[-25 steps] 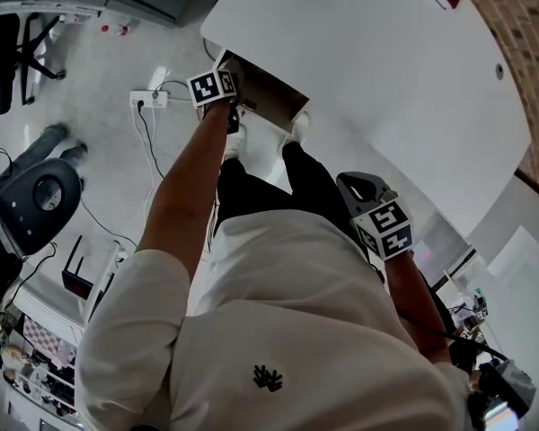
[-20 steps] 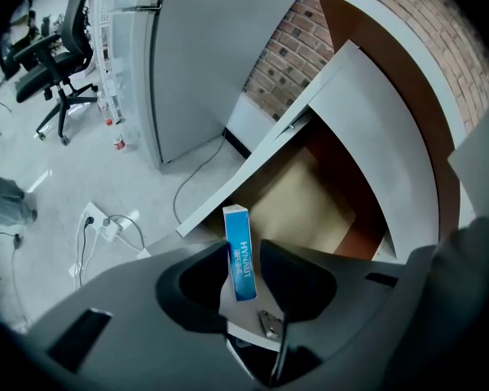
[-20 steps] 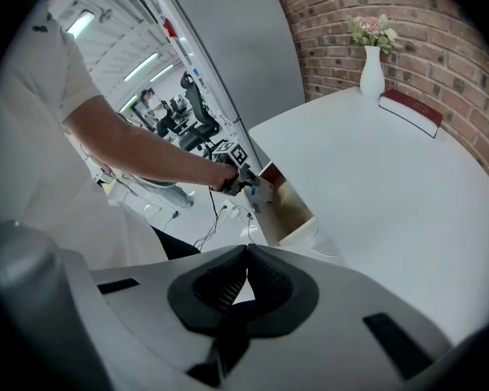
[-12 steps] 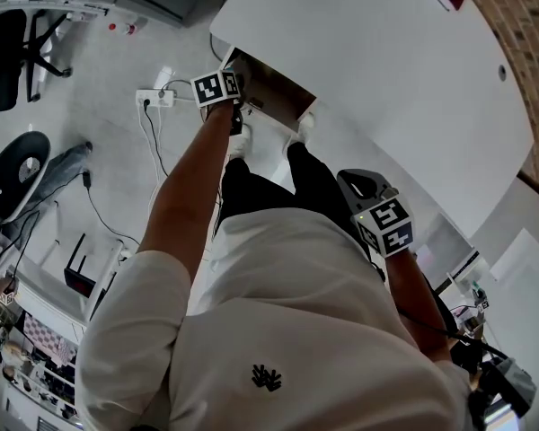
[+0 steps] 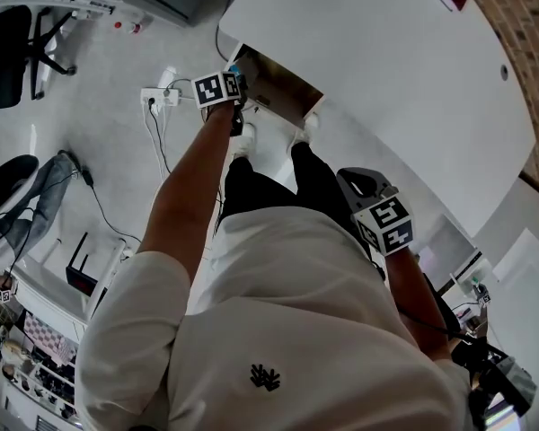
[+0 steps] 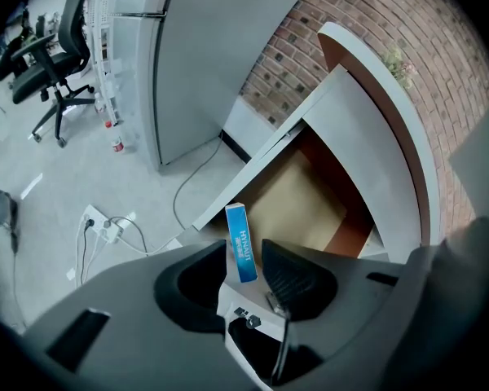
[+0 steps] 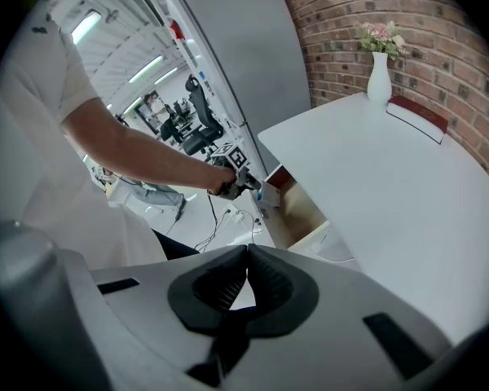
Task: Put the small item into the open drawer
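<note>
White surface by brick wall, open drawer at 12 o'clock. Above drawer's front, left gripper with jaws just opening, spread around upright blue box. Right gripper at 4 o'clock, jaws pressed together, empty.

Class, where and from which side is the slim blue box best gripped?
Pinch the blue box by its long opposite sides near the end closest in the left gripper view, coming in along its length: it is slim, with straight parallel sides.

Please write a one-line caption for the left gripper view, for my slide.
Left tool, its jaws just opening, small blue cardboard box between them, over the open brown wooden drawer.
</note>
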Demonstrator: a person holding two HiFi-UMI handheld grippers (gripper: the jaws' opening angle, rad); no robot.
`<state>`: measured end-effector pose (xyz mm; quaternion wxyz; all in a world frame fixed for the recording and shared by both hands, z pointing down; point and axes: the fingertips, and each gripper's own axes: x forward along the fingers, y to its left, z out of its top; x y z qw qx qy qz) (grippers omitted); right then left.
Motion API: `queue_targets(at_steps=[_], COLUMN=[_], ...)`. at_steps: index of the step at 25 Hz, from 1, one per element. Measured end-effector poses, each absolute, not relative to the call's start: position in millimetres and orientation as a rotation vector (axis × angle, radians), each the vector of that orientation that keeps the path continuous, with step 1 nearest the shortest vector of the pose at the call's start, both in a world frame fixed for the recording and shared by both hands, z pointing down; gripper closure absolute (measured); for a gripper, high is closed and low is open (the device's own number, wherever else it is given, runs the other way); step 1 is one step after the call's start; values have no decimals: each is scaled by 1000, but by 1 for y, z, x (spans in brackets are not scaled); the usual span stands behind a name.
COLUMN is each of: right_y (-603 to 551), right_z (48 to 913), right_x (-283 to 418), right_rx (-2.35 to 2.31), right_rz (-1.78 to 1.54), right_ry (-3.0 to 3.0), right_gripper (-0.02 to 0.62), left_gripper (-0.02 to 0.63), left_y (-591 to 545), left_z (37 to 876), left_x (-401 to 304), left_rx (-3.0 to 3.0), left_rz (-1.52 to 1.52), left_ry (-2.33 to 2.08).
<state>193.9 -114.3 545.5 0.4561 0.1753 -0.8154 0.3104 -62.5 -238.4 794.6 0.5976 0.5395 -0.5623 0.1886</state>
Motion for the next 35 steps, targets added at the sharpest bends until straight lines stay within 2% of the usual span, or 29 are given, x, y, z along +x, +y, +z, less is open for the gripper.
queue_targets(at_steps=[9, 21, 35], right_y=[-98, -75, -47], right_z=[536, 506, 471], right_x=[169, 124, 91], right_rx=[442, 467, 585], right_rz=[735, 671, 618], right_ry=[-2060, -2147, -2189], right_gripper=[566, 566, 566], left_gripper=[453, 453, 547], left_y=[-214, -167, -104], left_z=[761, 669, 573], left_x=[-71, -75, -88], left_rx=[1321, 1506, 1643], left_rz=[429, 447, 472], left_ry=[-1291, -1181, -1089])
